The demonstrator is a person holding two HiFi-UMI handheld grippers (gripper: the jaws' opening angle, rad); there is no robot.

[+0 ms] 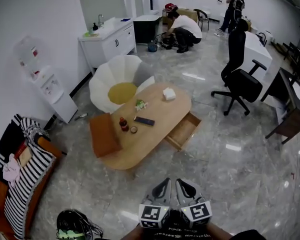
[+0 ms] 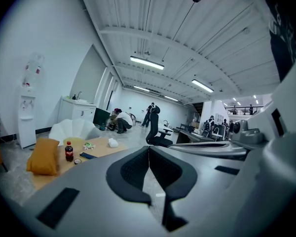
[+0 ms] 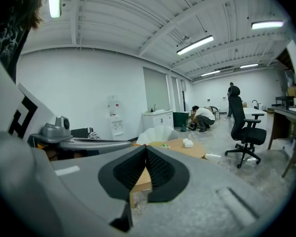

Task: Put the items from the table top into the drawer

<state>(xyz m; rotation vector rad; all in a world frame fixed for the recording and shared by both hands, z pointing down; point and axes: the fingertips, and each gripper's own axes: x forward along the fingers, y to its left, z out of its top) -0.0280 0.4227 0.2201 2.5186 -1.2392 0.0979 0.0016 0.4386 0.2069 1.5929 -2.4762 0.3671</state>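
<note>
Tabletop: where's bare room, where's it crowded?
Bare: near end of the table, between the cushion and the open drawer; also the strip between the remote and the white packet. Crowded: mid-table, around the bottle, small round lid and green item.

Upright cola bottle (image 1: 123, 124), dark remote (image 1: 144, 121), white packet (image 1: 169, 94) on oval table (image 1: 160, 110); drawer (image 1: 182, 130) pulled open

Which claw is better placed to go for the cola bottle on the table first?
Left, marginally. The cola bottle stands toward the left end of the table, nearer the left claw than the right claw. Both are shut and short of the table, so either must open first.
</note>
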